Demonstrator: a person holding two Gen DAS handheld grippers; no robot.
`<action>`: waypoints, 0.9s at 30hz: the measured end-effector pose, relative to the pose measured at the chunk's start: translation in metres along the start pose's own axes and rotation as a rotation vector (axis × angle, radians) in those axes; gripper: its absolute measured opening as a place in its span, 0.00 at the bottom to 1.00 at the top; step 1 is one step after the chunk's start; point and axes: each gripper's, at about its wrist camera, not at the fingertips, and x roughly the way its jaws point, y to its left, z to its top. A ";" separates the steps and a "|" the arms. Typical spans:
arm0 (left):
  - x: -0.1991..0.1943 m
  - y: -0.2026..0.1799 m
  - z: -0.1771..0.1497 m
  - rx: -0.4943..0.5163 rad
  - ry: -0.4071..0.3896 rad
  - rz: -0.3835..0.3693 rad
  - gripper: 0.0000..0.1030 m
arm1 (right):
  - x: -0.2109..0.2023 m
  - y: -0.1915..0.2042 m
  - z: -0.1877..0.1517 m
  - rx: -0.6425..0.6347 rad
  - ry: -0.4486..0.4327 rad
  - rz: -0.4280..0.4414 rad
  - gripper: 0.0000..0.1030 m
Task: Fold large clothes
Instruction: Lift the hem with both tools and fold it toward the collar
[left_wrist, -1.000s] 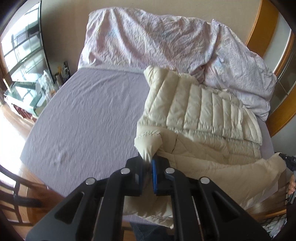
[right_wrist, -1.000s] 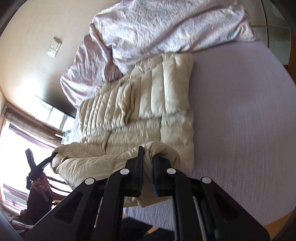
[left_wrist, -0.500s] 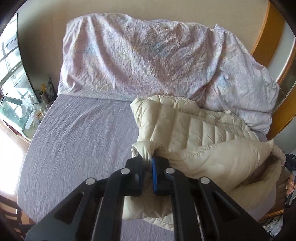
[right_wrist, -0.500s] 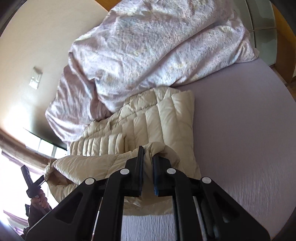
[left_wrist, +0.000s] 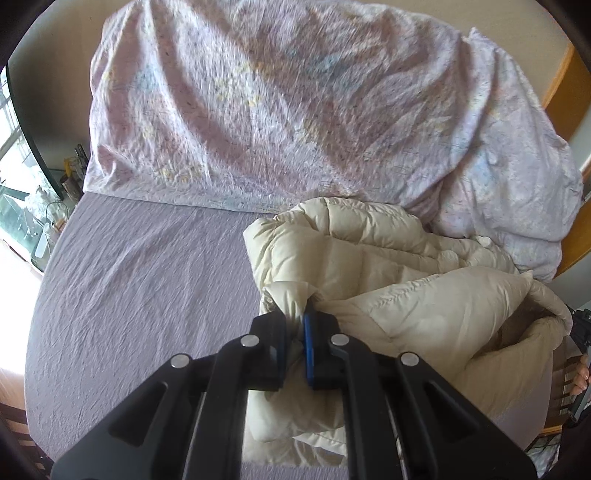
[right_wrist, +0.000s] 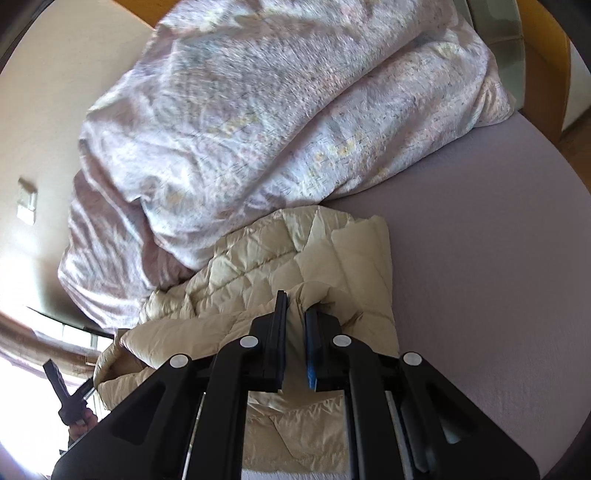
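Left wrist | one jacket (left_wrist: 373, 269) | one duvet (left_wrist: 295, 99) | both grippers' fingers (left_wrist: 275, 334) clamped on jacket

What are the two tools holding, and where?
Both pinch the cream puffy jacket: left tool and right tool each grip a bunched fold of its near edge.

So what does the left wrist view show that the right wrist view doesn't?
Only the left wrist view: cluttered bottles beside the bed, a window at the left edge, and the left claw clamped on the cream puffer jacket.
Only the right wrist view: a wall switch, and the right claw clamped on the jacket.
Both: jacket, rumpled duvet, lilac sheet.
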 end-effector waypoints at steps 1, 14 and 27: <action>0.004 0.001 0.002 -0.008 0.006 0.000 0.08 | 0.006 0.000 0.003 0.009 0.003 -0.007 0.09; 0.056 0.006 0.026 -0.074 0.076 0.030 0.13 | 0.065 -0.014 0.030 0.092 0.068 -0.040 0.10; 0.063 0.001 0.060 -0.096 0.034 0.089 0.60 | 0.065 -0.003 0.071 0.083 0.026 -0.013 0.60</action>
